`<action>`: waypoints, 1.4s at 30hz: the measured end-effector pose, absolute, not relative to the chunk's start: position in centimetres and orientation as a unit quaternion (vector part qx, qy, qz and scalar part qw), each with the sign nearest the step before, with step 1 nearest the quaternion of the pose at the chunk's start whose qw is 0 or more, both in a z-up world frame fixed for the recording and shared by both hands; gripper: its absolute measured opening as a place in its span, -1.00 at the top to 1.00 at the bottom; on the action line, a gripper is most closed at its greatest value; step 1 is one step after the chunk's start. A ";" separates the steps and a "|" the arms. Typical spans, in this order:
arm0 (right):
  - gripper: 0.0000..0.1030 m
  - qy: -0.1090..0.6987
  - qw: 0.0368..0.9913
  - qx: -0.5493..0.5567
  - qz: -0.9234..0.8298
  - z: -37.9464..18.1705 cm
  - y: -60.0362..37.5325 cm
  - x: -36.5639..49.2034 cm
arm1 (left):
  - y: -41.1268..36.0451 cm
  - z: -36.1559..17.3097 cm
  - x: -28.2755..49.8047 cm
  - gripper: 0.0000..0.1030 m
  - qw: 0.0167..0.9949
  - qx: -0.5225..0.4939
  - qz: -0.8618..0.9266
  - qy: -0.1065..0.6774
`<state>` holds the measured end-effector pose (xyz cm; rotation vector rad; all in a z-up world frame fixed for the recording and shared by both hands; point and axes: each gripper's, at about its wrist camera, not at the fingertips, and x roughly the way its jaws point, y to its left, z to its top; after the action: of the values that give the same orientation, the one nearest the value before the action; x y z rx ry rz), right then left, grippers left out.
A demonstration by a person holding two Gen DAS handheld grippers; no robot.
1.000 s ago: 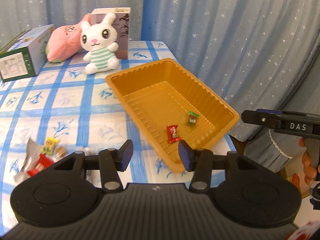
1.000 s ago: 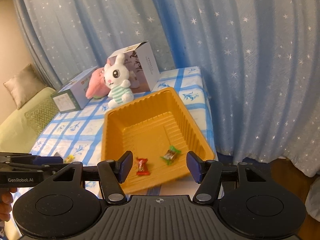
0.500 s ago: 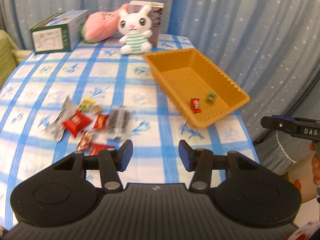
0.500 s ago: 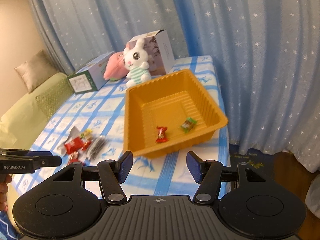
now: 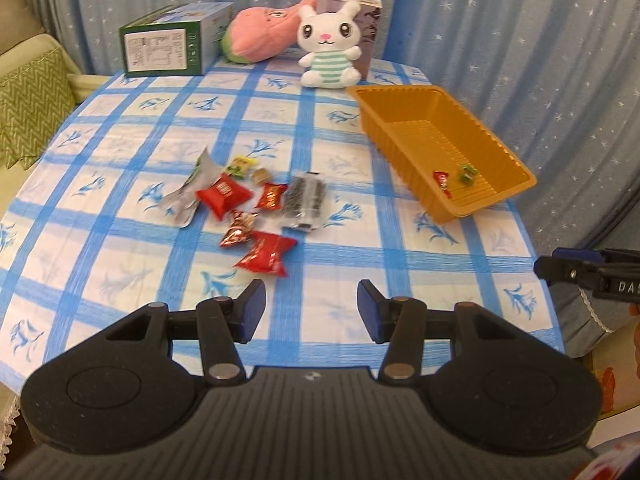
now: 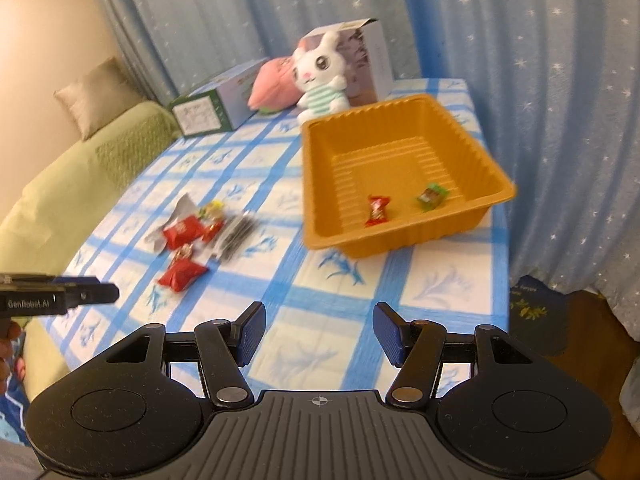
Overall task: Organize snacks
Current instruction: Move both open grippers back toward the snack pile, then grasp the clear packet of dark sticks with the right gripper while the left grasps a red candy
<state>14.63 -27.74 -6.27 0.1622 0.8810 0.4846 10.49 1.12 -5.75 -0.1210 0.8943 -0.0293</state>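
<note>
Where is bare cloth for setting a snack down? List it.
Free: the strip between the snack pile and the orange tray; the cloth between pile and green box. Crowded: the back edge around the bunny.

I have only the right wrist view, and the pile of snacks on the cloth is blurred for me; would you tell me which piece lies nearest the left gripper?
Observer: The nearest is a red packet, lying on the cloth just ahead of the left gripper and clear of its fingers.
Operator: Thank you. Is the left gripper open? I see it only side-on.
Observer: Yes, its jaws stand wide apart with nothing between them.
Operator: Is anything small lost in the blur near the yellow candy?
Observer: A small brown candy lies right beside the yellow candy, apart from the dark packet.
</note>
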 end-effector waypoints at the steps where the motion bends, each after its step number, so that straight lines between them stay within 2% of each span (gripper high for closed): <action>1: -0.16 0.425 0.871 0.074 0.236 -6.5 -27.3 14.6 | 1.4 -5.8 10.3 0.09 0.900 -0.059 -0.011 0.432; 23: -0.16 0.448 0.843 0.036 0.295 -9.5 -17.2 16.5 | 8.9 -7.4 9.0 0.09 0.894 -0.079 0.052 0.438; 42: -0.15 0.451 0.856 0.067 0.243 -12.5 -9.3 24.9 | 14.9 -8.6 14.7 0.09 0.899 -0.060 0.045 0.431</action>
<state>24.92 -9.25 -12.47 0.1415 0.9488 0.5107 14.73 14.85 -8.65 -0.1233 0.8912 0.0940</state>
